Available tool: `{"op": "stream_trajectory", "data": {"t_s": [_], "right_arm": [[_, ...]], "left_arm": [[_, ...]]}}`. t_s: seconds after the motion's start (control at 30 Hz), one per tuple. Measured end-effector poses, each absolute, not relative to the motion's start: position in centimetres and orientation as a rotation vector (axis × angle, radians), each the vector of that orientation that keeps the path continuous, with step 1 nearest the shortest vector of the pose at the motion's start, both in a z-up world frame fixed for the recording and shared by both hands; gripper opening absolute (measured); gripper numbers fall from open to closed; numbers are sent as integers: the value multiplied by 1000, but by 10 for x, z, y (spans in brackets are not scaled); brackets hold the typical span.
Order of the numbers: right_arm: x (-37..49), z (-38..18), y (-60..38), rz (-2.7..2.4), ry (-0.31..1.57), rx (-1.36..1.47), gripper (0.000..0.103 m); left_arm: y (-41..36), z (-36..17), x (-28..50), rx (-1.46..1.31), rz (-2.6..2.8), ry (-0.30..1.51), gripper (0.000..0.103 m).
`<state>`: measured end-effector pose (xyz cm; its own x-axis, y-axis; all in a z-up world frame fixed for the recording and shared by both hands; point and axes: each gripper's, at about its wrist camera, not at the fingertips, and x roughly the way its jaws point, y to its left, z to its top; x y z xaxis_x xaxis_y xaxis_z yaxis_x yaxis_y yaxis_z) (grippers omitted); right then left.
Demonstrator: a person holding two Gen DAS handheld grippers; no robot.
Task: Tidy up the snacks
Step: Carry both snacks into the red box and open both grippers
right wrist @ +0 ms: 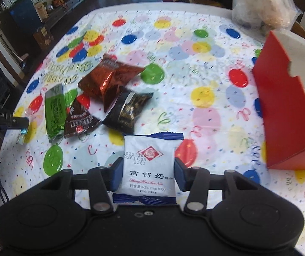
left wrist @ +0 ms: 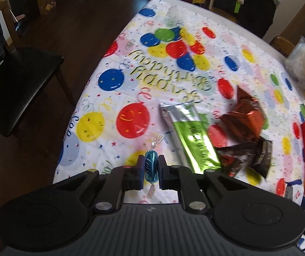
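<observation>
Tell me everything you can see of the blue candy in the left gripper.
The blue candy is a small oval sweet in shiny teal-blue foil with clear twisted cellophane ends. It stands on end between the left gripper pads, which are shut on its two sides, one twist pointing up and one down, held above the balloon tablecloth.

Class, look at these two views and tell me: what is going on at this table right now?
Someone is sorting snacks with two tools. The left hand-held gripper is shut on a small blue foil-wrapped candy. The right hand-held gripper grips a white and blue biscuit packet by its sides. On the balloon-print birthday tablecloth lie a green foil packet, a brown M&M's bag, a shiny copper-red packet and a black packet. An open red cardboard box stands on the right.
</observation>
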<state>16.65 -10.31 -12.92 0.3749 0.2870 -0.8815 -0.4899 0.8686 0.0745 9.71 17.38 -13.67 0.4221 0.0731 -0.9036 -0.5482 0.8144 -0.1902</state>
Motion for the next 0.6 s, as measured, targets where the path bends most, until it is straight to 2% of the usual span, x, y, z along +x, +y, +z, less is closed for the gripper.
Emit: {"op": "stream_trajectory", "data": {"t_s": [0.6], "right_arm": [[204,-56,-207,501,970,-92,47]], "left_arm": [[51,-47,136,-399,219,945,12]]}}
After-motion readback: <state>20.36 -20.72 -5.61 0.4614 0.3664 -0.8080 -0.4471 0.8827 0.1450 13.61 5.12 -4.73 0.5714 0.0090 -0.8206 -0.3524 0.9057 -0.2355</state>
